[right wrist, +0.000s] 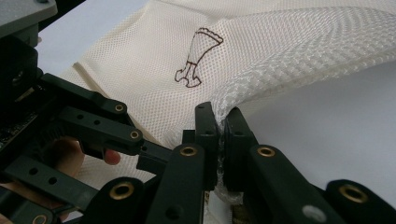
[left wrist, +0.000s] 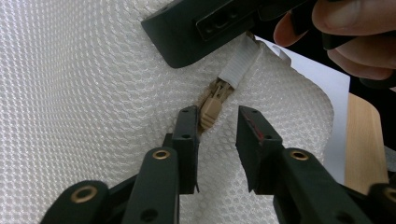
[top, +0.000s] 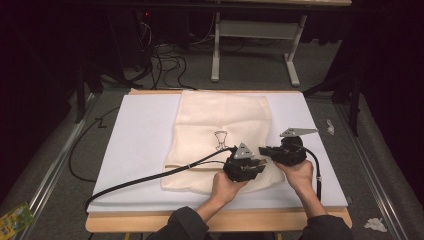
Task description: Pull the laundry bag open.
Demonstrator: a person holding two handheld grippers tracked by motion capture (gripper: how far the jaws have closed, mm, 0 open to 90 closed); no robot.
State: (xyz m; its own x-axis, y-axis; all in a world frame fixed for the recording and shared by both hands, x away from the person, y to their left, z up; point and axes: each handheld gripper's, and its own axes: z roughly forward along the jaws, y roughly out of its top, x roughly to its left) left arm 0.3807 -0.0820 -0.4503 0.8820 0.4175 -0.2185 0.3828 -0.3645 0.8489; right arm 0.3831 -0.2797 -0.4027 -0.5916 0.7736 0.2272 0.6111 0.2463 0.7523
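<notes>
Bare white board (top: 142, 145) lies open from 7 to 11 o'clock of the mesh bag (top: 222, 120), crossed only by the left gripper's black cable (top: 150, 177). At 5 o'clock of the bag, the left gripper (top: 245, 167) and right gripper (top: 272, 151) crowd together, nearly touching. Right strip of board stays passable.

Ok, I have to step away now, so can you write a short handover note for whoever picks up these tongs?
Right tongs: shut on the mesh bag's edge near the zipper end, lifting it off the white board.
Left tongs: open, jaws either side of the beige zipper pull, not yet gripping.
Done: bag edge pinned.
Left: likely close on the pull and slide the zipper.
</notes>
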